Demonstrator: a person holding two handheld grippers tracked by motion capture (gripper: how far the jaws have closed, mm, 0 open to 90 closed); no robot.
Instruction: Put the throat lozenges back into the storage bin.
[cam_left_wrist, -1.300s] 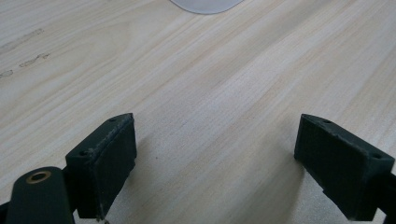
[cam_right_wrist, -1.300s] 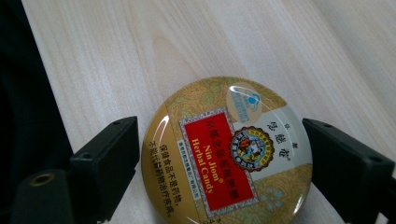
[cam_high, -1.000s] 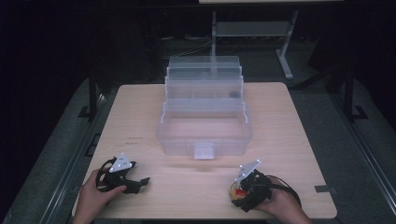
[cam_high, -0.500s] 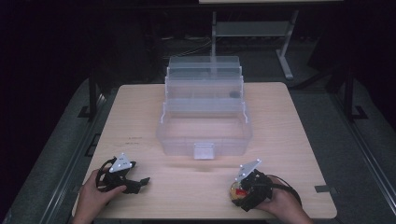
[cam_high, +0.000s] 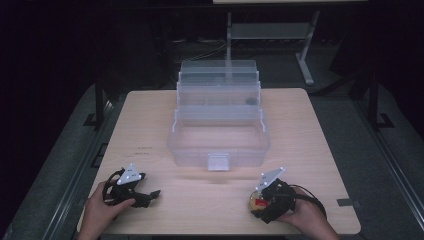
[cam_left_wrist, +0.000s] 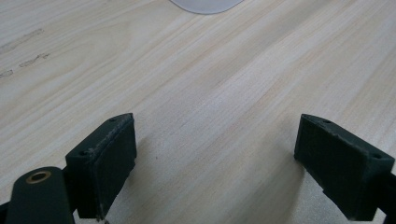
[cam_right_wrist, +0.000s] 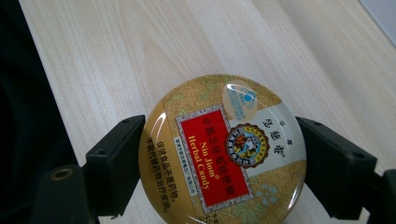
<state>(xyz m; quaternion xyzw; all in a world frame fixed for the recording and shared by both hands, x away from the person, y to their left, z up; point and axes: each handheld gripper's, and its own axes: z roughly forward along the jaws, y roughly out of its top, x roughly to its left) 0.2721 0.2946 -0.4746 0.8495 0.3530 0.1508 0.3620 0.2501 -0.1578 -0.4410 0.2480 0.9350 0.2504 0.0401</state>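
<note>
The right gripper (cam_right_wrist: 223, 154) holds a round candy tin (cam_right_wrist: 224, 151) by its rim, one black jaw on each side, the printed lid facing up. In the high view the tin (cam_high: 257, 203) sits at about five o'clock on the bench (cam_high: 150, 125), low over the wood or resting on it; which one is hard to tell. The left gripper (cam_left_wrist: 215, 163) stands wide with nothing between its jaws, near the bench edge at about seven o'clock (cam_high: 131, 186).

The likely step is carrying the tin to the clear tiered organizer (cam_high: 220, 120), which stands open toward twelve o'clock of both grippers. To do it well, I would keep the squeeze steady across the widest part of the tin, since the smooth lacquered rim could slip or twist out. Keep the lid level, lift clear of the front wall with its small latch tab (cam_high: 218, 162), then lower into the big bottom compartment before letting go. The left gripper could steady the light plastic box if it slides.

The bench is pale wood grain, with faint pencil-like marks toward nine o'clock (cam_high: 141, 149). The room around it is dark; a metal stand (cam_high: 305, 55) rises behind the bench, toward one o'clock.
</note>
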